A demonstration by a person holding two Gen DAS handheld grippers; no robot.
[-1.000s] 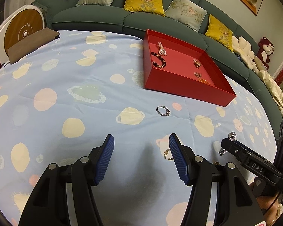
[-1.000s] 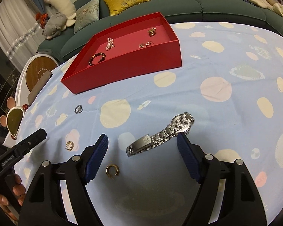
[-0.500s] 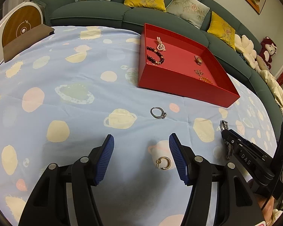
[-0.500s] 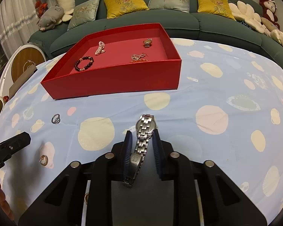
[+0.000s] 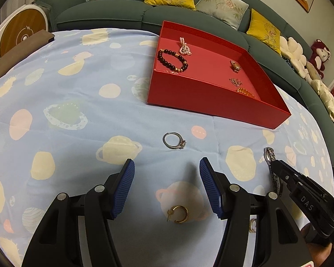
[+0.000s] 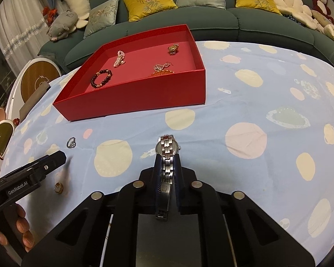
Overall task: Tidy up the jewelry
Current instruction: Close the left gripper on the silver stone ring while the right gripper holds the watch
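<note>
Gripping the watch [image 6: 167,155] by its metal band, the right gripper [image 6: 167,166] has its jaws pressed nearly together, with the watch face poking out just past the fingertips and the clasp end hanging back toward the handle. Held edge-on like that, the band cannot slip sideways, which looks sensible for carrying it. Straight ahead of those jaws, well beyond the tips, sits the red tray [image 6: 144,95] on the blue tablecloth [image 6: 256,93], so the watch seems bound for it.

The tray already holds a dark bead bracelet [image 6: 101,79], a pearl piece [image 6: 120,59] and a few small gold and orange trinkets, spread apart rather than heaped, probably so nothing tangles.

The left gripper [image 5: 167,187] hangs above the cloth with its jaws wide apart and nothing between them. A gold hoop earring [image 5: 178,214] lies below the gap, back near the roots of its blue pads [image 5: 122,191], and a silver ring with a stone [image 5: 174,140] lies a little ahead of the tips. A second small earring [image 5: 252,225] peeks out on the right side of the right-hand jaw. With the jaws spread and centred over the hoop, I judge this hand is lining up on one of these loose pieces, though which one I cannot say. Several items remain outside the tray, so the sorting looks roughly half done.
</note>
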